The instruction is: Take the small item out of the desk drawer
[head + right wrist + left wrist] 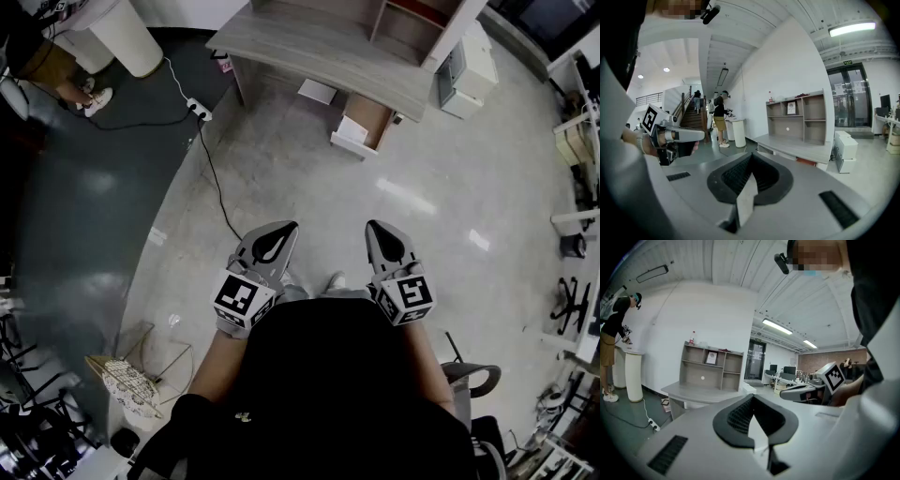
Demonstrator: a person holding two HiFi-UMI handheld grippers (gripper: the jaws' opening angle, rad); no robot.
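The left tongs [287, 228] and right tongs [374, 226] are both closed on nothing, side by side above the glossy floor [422, 197], well short of the pale grey wood-grain counter [309, 47]. Its light wooden drawer [364, 120] stands open underneath. The small item inside is too far off to make out.

Pale grey woodgrain desk [319, 56] up top; left gripper [284, 231] and right gripper [375, 230] are grey with black-and-white marker cubes; floor [422, 187] pale, dark slate at left.
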